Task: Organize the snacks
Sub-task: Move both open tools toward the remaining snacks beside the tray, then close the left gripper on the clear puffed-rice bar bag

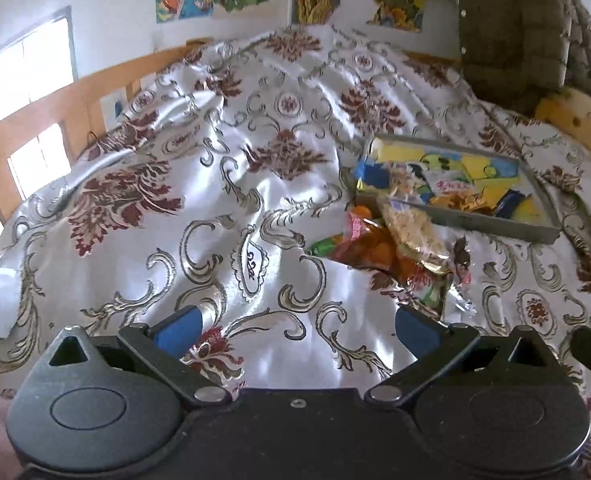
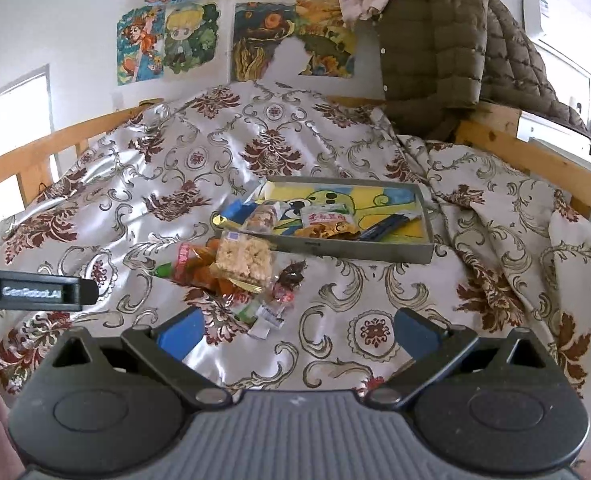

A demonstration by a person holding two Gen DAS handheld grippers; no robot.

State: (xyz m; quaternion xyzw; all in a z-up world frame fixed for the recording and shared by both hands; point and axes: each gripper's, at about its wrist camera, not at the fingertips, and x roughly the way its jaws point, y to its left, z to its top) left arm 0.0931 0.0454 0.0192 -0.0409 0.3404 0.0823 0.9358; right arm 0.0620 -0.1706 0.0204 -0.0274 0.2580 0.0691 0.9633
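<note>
snacks sit piled on the bedspread just before the tray, some already inside. my left gripper and right gripper both gape wide, empty. i'd pinch the top packet by an edge, lifting clear of the rim.

Left of the tray the bedspread lies bare and open, while a snack pile crowds the tray's near left corner and a hanging jacket blocks beyond its far right.
</note>
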